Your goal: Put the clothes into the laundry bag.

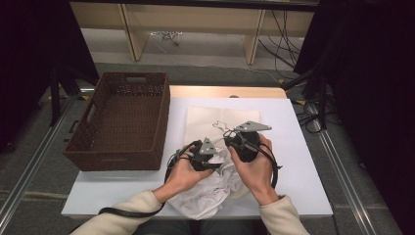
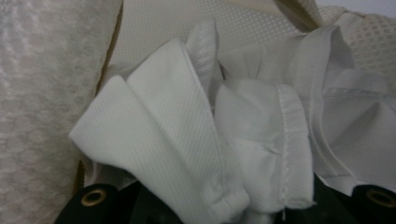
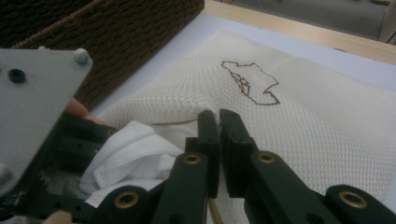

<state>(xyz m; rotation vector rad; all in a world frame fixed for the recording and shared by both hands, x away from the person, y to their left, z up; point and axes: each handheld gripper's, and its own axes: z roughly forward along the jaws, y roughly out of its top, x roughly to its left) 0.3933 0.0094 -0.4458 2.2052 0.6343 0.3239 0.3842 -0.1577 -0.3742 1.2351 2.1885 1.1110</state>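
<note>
1. I'm looking down on a white worktop (image 1: 293, 161) with dark curtains at both sides, cables on the floor beyond, and a brown woven basket (image 1: 122, 120) at ten o'clock of my hands.
2. The work is a crumpled white garment (image 1: 213, 188) going into a cream mesh bag (image 1: 215, 120); the bag lies flat at the worktop's middle, and the garment sits bunched at its near edge, at six o'clock of it.
3. My right gripper (image 3: 219, 123) is clenched on the bag's rim, with mesh pinched between the jaws.
4. My left gripper (image 1: 208, 155) has garment folds bunched over its jaws; I cannot tell whether they press the cloth.
5. I judge both items light, limp and unbreakable. The garment will slump and slide, so I'd take it by a thick hem or folded ridge (image 2: 289, 140). The mesh stretches and may snag.
6. The bag's opening is hidden under cloth and hands. A brown thread tangle (image 3: 252, 84) lies on the mesh; I can't make out what it is.
</note>
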